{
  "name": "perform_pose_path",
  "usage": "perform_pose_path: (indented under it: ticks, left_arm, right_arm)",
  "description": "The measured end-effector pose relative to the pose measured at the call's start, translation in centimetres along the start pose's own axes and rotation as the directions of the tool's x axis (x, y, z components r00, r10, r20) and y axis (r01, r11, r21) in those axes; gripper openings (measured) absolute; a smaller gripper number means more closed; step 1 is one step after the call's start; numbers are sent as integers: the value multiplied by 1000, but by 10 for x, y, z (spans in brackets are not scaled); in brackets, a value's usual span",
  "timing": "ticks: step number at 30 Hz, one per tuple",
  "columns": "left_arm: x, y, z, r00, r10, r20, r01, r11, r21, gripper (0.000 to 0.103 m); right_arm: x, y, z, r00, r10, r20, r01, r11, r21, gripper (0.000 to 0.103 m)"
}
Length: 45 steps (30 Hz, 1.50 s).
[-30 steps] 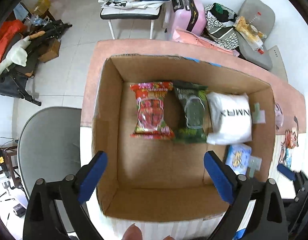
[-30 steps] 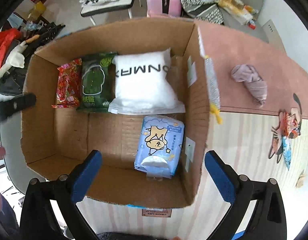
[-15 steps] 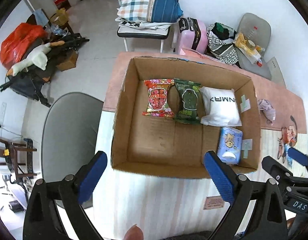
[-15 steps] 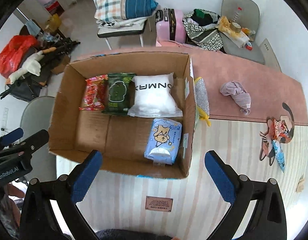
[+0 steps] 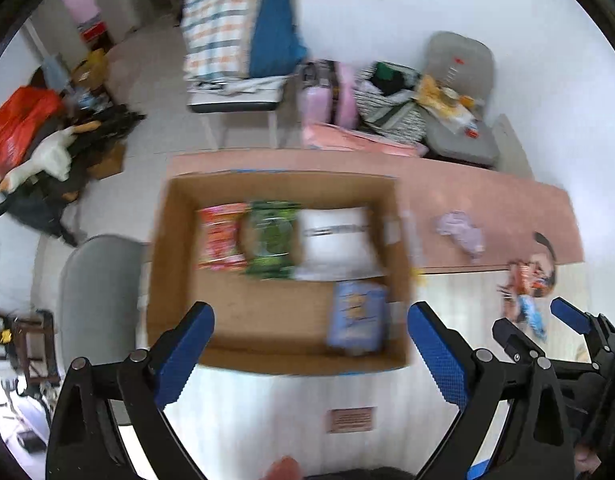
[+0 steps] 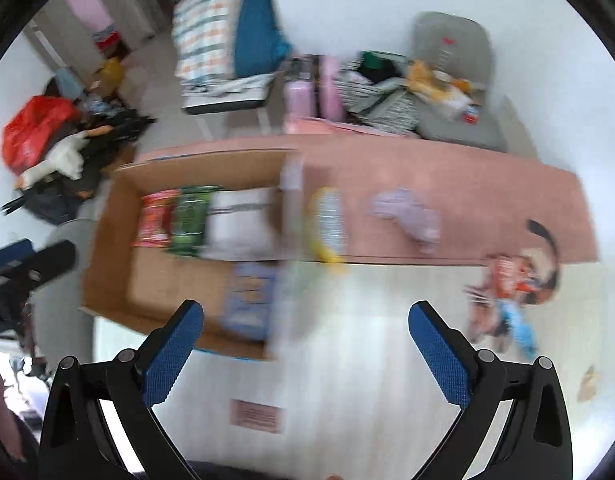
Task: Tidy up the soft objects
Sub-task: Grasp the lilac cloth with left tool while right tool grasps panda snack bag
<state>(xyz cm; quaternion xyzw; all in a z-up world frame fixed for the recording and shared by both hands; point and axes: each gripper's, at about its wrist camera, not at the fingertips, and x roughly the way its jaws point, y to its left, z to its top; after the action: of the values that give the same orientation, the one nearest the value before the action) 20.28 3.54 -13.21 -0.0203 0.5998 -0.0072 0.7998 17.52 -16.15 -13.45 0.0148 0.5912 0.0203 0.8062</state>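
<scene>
Cardboard box [image 5: 179, 264] holding four soft packs, lilac cloth [image 6: 407, 216] on table, left tongs [image 5: 311, 328] and right tongs [image 6: 305, 326] released

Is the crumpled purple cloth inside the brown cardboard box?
No, the crumpled purple cloth lies on the pink tabletop, outside the brown cardboard box.

Table [image 5: 507, 200]: I see a pink top at the far side and a pale striped part nearer me.
Chair [image 5: 235, 100]: beyond the table, with a plaid blanket [image 5: 223, 28] and a blue cloth [image 5: 273, 28] piled on it.
Suitcase [image 5: 319, 100]: pink, upright, just right of the chair.
Grey seat [image 6: 455, 80]: by the wall, cluttered; I cannot make out the items.
Red bag [image 6: 35, 128]: on the floor at left, beside a white plush [image 6: 63, 158].
Label [image 6: 257, 414]: small plate on the striped part, blurred.
</scene>
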Motion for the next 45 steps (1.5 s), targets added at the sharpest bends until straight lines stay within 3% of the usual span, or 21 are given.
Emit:
perform_pose_path:
  ticks: [3,6,11,15,17,21,22,26,29,30,31,32,34,35,36,39,40,42,43,44,45]
  left_arm:
    - [26,-47,17,997,-43,-56,46,998,40,99]
    - [73,-107,37,984,-84,-160,95,993,63,99]
    - [150,-170,62,944,-111,-312,124,992,24,99]
    - [202,-195,77,909,-115,-400,109,993,-38,99]
    - [224,-200,82,887,-142,-439,111,989,-95,99]
    - [261,-207,92,845,-194,-498,116,976,-184,99]
    - [271,-210,95,833,-198,-516,113,975,-193,99]
    - [297,-218,103,812,-199,-549,97,973,-210,99]
    - [315,-225,106,806,-170,-567,74,979,-189,99]
    - [320,-229,106,805,-159,-572,67,982,-179,99]
    - [324,-235,105,803,-142,-579,60,986,-158,92]
    - [327,-239,104,804,-126,-582,54,989,-139,79]
    - [331,-255,101,808,-68,-586,48,998,-49,64]
    - [332,-263,98,810,-52,-584,61,998,-5,54]
    - [333,-273,95,815,-24,-579,69,996,57,53]
    - [328,-298,83,853,99,-513,34,969,244,50]
    - [325,-303,82,865,107,-490,35,962,271,47]
    - [322,-308,78,874,117,-472,33,954,298,44]
    - [320,-309,76,877,117,-466,33,953,301,44]
    - [319,-309,74,881,116,-459,31,953,301,43]
    - [316,-308,72,884,117,-452,26,954,297,43]
  right_arm:
    - [14,-79,6,998,-49,-44,54,993,110,103]
    - [42,-175,12,993,-44,-108,76,945,319,103]
    - [117,-309,4,974,145,-173,17,718,695,103]
    - [175,-351,0,954,223,-202,38,575,817,98]
    - [200,-362,-3,940,257,-223,58,526,848,86]
    - [231,-364,-4,919,253,-303,115,564,818,66]
    - [234,-362,-2,915,242,-323,121,599,792,62]
    - [235,-339,16,909,137,-395,115,827,551,56]
    - [234,-322,18,897,68,-437,108,925,364,55]
    - [233,-320,18,893,42,-447,119,938,325,55]
    - [231,-319,18,893,21,-450,129,945,301,56]
    - [228,-320,17,896,19,-444,129,946,299,61]
    - [224,-324,16,905,44,-422,111,936,335,75]
    - [222,-328,17,910,66,-409,96,927,363,76]
    - [221,-330,14,911,83,-404,86,920,382,76]
    - [224,-333,7,910,100,-402,84,906,414,76]
    - [226,-334,7,910,91,-404,93,905,414,76]
    - [236,-337,20,913,77,-401,107,902,417,76]
    - [236,-336,17,915,62,-399,118,904,411,72]
    - [238,-337,19,913,42,-405,135,907,399,51]
    - [243,-334,32,912,22,-410,150,911,384,45]
